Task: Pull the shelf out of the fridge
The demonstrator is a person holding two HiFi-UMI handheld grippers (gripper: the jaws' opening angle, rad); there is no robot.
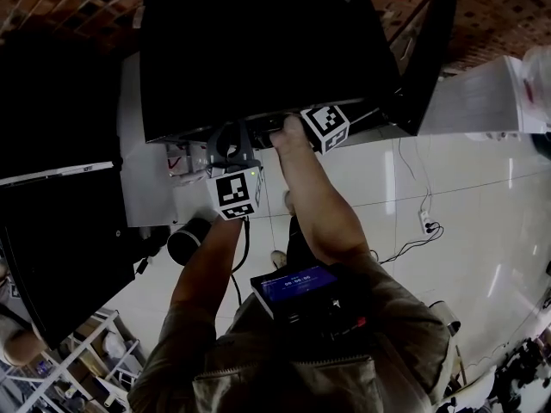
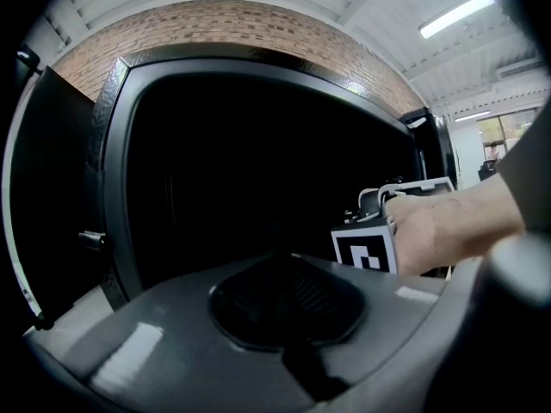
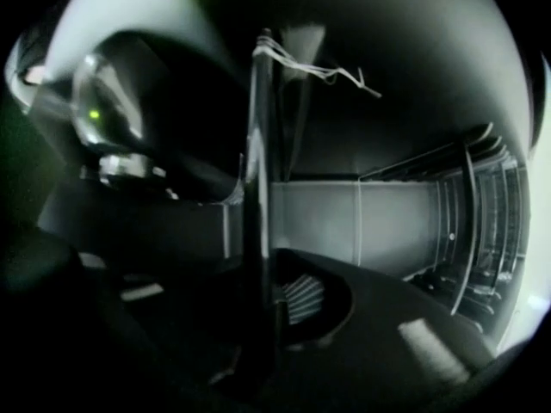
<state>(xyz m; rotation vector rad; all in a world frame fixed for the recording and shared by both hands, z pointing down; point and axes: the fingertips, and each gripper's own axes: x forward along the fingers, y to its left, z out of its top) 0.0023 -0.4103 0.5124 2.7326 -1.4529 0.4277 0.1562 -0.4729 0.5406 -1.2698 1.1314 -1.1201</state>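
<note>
Right jaws on shelf (image 3: pixel 258 144), glossy floor (image 1: pixel 456 205)

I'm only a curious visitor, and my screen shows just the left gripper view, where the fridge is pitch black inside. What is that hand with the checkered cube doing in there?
Observer: The right gripper view looks inside. The right tool has the thin edge of the shelf between its jaws, which look closed on it.
Visitor: What is behind the shelf?
Observer: That same view shows a pale back wall and ribbed rails along one side.
Visitor: And where is the tool my camera rides on?
Observer: In the head view, the left tool sits outside, close to the front edge of the fridge.
</note>
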